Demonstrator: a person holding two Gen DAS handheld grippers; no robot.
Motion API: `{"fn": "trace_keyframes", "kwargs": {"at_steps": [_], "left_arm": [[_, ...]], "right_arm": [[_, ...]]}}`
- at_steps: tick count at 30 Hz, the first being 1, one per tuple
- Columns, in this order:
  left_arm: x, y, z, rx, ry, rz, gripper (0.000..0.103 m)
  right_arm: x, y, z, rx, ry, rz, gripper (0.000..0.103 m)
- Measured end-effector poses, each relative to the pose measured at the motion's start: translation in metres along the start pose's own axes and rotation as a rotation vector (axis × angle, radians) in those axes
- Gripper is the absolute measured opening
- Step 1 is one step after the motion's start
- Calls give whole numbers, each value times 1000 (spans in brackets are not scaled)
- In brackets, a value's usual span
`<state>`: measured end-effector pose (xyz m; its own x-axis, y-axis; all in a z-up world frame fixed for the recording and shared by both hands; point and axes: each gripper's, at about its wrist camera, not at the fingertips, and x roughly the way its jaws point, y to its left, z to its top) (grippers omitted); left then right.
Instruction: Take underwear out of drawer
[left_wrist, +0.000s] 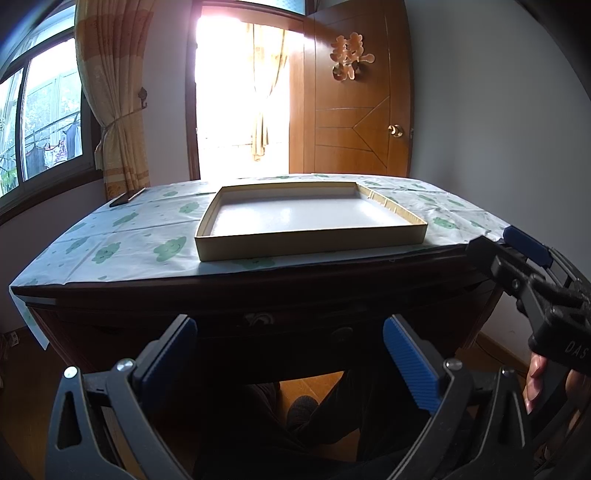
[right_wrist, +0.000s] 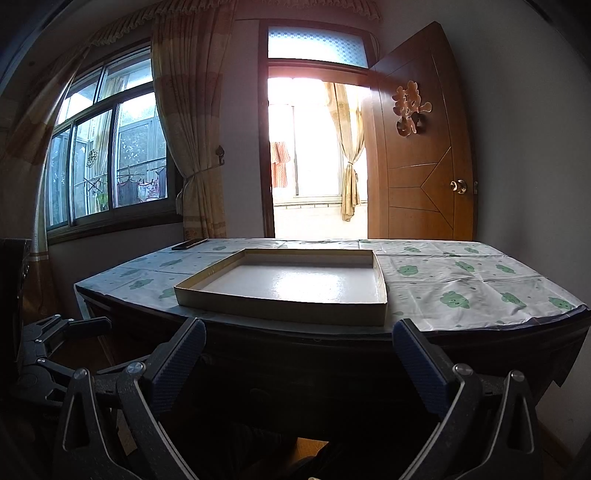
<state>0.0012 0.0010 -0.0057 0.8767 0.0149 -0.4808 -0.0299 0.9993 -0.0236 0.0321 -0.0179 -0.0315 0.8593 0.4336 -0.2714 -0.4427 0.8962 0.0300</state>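
Both grippers hang low in front of a dark wooden table (left_wrist: 258, 291), below its top edge. Left gripper (left_wrist: 290, 354): jaws spread wide, blue pads facing each other, nothing between them; behind the gap sits the dark table front with a drawer (left_wrist: 280, 332) that looks closed, though shadow makes it hard to be sure. Right gripper (right_wrist: 299, 354): jaws likewise spread wide and empty, aimed at the same dark front. In the left wrist view the right gripper shows at the right edge, with fingers of the person's hand (left_wrist: 535, 384) on its grip. In the right wrist view the left gripper shows at the lower left, dim. No underwear in view in either picture; cannot tell where it lies. On the tabletop: a white cloth with green cloud prints (right_wrist: 461, 291), and on it a shallow open cardboard box (right_wrist: 284, 306), white inside and empty, near the front edge. A dark flat object (right_wrist: 188, 244) rests at the far left corner. Beyond: an open wooden door (right_wrist: 424, 177), a bright doorway, tied curtains, a window.
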Motion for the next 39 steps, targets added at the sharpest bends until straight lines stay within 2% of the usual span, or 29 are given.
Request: {"fn": "trace_keyframes", "kwargs": {"at_steps": [39], "left_arm": [[1, 5, -7, -6, 9, 2, 103]], "right_arm": [[2, 3, -3, -27, -17, -4, 102]]}}
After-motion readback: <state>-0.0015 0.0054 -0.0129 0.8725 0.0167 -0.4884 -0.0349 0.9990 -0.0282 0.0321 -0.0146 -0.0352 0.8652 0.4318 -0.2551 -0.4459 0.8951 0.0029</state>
